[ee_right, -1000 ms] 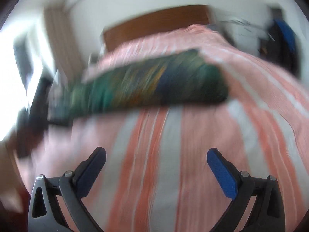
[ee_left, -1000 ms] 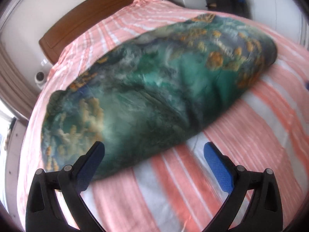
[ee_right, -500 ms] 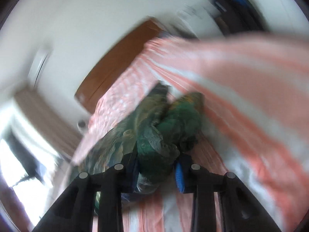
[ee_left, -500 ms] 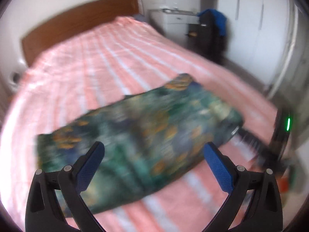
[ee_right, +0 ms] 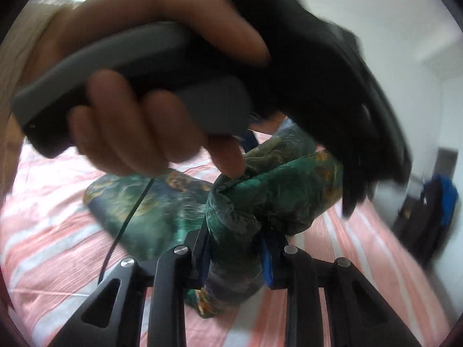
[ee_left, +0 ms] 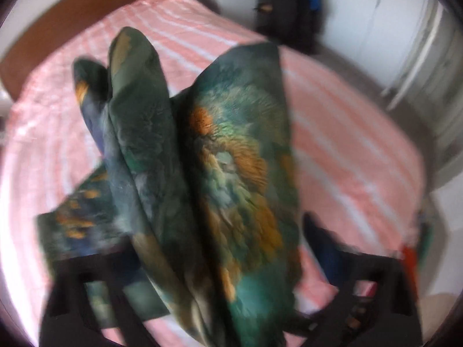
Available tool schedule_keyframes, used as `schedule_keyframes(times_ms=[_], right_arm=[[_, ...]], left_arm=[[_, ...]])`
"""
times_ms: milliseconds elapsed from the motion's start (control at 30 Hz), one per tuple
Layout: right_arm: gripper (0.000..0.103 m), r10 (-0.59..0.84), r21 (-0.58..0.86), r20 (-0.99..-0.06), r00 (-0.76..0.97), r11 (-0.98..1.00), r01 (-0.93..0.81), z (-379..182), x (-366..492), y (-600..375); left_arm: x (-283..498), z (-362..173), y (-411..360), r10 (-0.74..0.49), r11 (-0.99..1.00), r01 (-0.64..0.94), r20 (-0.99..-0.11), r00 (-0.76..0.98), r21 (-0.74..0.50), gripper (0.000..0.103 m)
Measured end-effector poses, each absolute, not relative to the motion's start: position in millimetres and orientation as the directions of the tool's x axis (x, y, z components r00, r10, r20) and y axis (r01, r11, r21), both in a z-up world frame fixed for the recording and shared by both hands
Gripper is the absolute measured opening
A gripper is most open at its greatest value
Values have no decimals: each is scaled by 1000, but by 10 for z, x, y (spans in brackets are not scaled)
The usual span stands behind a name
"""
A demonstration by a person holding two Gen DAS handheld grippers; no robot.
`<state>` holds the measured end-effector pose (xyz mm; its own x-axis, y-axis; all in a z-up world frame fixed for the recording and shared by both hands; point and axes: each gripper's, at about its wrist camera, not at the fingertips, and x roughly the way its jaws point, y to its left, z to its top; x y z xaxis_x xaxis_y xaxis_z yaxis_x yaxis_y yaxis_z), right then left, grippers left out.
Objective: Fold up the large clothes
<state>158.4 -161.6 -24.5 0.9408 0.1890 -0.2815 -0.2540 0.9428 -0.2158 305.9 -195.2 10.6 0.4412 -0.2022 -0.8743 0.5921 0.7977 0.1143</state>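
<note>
right wrist view: right tongs pinch green garment; left tongs closing around it.

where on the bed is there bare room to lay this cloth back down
Bare striped bedspread lies beyond the lifted green garment, toward the headboard and the far right edge. In the right wrist view, the near left of the bed is bare too. The middle is crowded, with the hand and both grippers.
</note>
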Motion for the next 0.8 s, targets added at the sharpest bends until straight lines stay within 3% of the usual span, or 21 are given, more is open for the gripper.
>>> schedule_keyframes(times_ms=[33, 100, 200, 233, 267, 333, 467, 667, 800], right_arm=[[28, 196, -231, -280, 940, 936, -264, -248, 1558, -1547], [28, 202, -220, -308, 930, 935, -276, -280, 1611, -1510], [59, 243, -124, -312, 919, 948, -292, -247, 1573, -1635], [79, 279, -62, -320, 905, 948, -314, -217, 1508, -1729], [89, 309, 3, -328, 893, 945, -326, -205, 1425, -1821], [89, 346, 96, -329, 879, 938, -333, -261, 1233, -1996], [89, 337, 135, -403, 851, 942, -309, -583, 1017, -2134], [89, 349, 202, -521, 779, 937, -285, -1029, 947, -2190], [89, 347, 172, -533, 772, 938, -302, -1096, 967, -2131]], left_arm=[[3081, 84, -1894, -176, 814, 566, -874, 452, 129, 34], [3129, 112, -1746, -202, 841, 536, -874, 442, 77, 25], [3209, 241, -1425, -198, 859, 504, -855, 480, 84, 23], [3265, 295, -1263, -215, 869, 491, -850, 482, 59, 23], [3310, 330, -1122, -229, 879, 476, -846, 481, 33, 23], [3448, 380, -772, -243, 901, 435, -836, 492, -6, 23], [3596, 300, -18, -241, 934, 354, -816, 525, -48, 23], [3738, -187, 1057, -186, 980, 154, -831, 524, -123, 24], [3800, -689, 1661, -188, 975, -8, -846, 498, -222, 28]])
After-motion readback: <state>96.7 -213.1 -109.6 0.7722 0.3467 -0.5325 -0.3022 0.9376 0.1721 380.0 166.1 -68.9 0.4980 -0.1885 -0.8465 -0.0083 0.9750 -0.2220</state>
